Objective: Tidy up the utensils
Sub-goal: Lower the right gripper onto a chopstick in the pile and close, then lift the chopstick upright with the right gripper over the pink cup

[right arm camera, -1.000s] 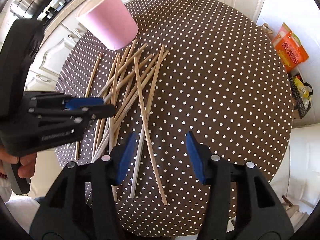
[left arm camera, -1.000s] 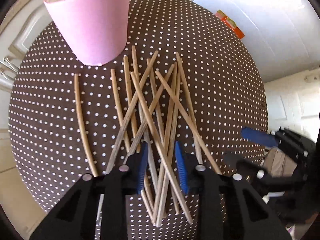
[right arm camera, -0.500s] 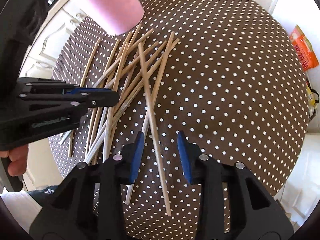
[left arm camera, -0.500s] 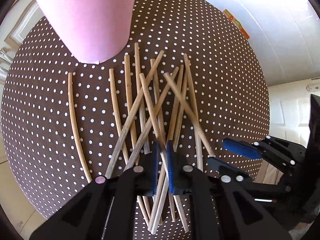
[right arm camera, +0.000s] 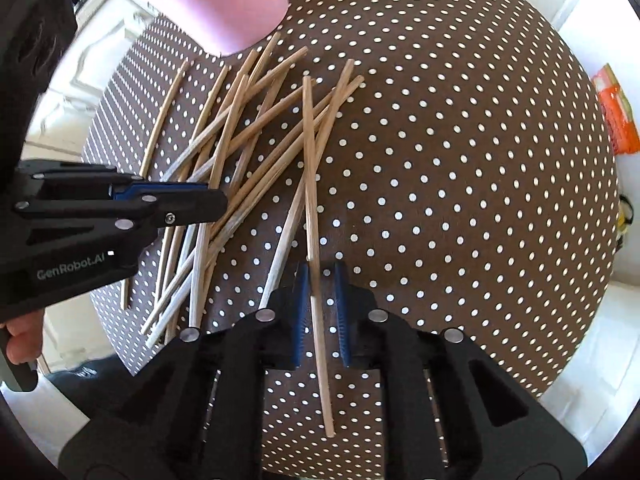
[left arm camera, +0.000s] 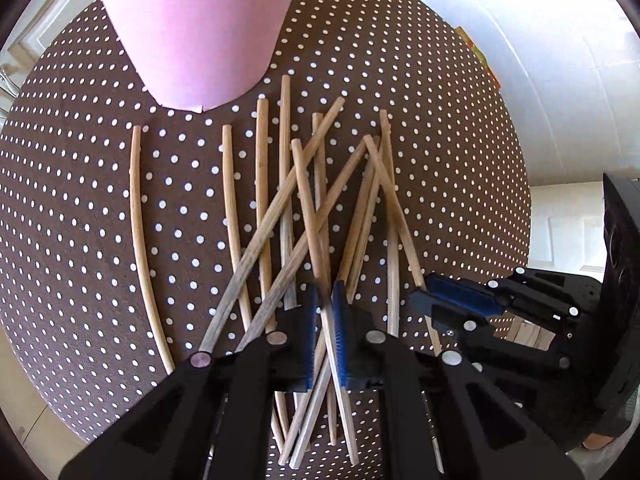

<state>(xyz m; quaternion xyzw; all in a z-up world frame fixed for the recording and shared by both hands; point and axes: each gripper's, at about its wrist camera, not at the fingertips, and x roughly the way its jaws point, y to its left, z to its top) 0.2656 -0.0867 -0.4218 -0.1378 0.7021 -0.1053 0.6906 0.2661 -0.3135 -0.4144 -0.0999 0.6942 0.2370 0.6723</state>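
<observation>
Several wooden chopsticks [left arm camera: 280, 220] lie crossed in a loose pile on a round table under a brown cloth with white dots [left arm camera: 80, 200]. A pink cup [left arm camera: 192, 28] stands just beyond their far ends. My left gripper [left arm camera: 327, 300] points down into the pile and is shut on one chopstick [left arm camera: 304, 184] that runs between its blue pads. My right gripper [right arm camera: 320, 292] straddles the rightmost chopstick [right arm camera: 310, 160]; its jaws are closing, with a small gap still showing beside the stick. In the right wrist view the left gripper [right arm camera: 216, 200] comes in from the left over the pile, below the cup [right arm camera: 216, 4].
The table's edge [right arm camera: 560, 360] curves close behind both grippers. White cabinet doors [right arm camera: 52, 128] stand beyond the table on the left. An orange packet [right arm camera: 612, 116] lies on the floor at the right. A person's hand [right arm camera: 20, 340] holds the left gripper's handle.
Both grippers came down toward the pile. The left jaws closed on a chopstick half a second ago and stayed there. The right jaws narrowed from wide to almost touching the rightmost chopstick.
</observation>
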